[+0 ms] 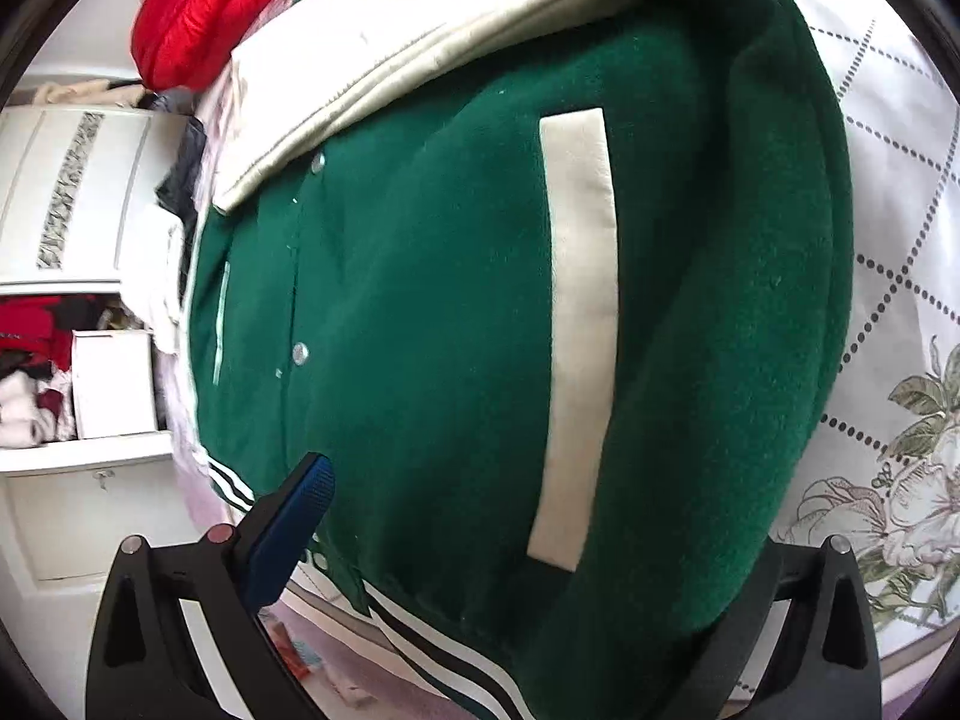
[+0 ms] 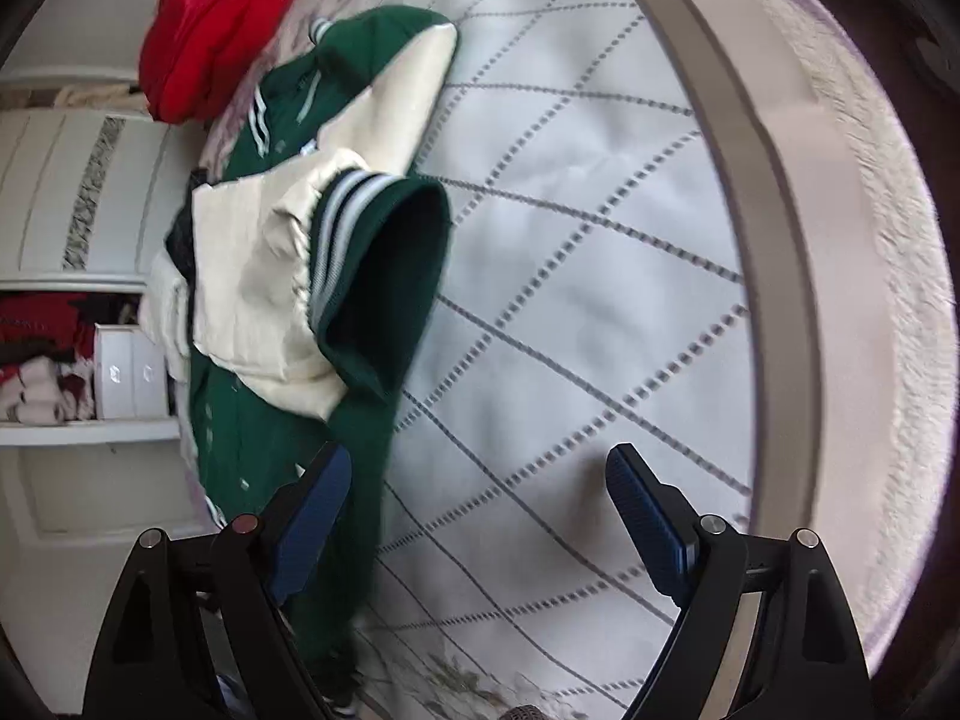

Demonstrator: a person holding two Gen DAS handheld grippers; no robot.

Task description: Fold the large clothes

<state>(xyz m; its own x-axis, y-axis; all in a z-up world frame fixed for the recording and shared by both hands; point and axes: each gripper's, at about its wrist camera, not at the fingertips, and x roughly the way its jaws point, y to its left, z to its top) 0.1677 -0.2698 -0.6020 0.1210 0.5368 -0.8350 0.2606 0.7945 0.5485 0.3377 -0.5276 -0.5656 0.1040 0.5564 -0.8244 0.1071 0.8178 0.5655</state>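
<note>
The right tool (image 2: 480,516) stands spread and empty over the quilted bed (image 2: 570,252); the left tool (image 1: 510,540) has its jaws wide around the green varsity jacket (image 1: 450,300), though whether they pinch it I cannot tell. Beyond, the jacket lies half-folded, one cream sleeve (image 2: 270,276) across its front, near a red garment (image 2: 210,30). Next, probably, the hem must be lifted and folded toward the collar.

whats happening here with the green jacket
A person with a handheld gripper in each hand is folding a green varsity jacket with cream sleeves on a quilted bedspread. The right gripper has its jaws wide open over the bedspread, nothing between them. The left gripper is right at the jacket's striped hem; only one finger shows, so its grip is unclear. A red garment lies beyond.
</note>
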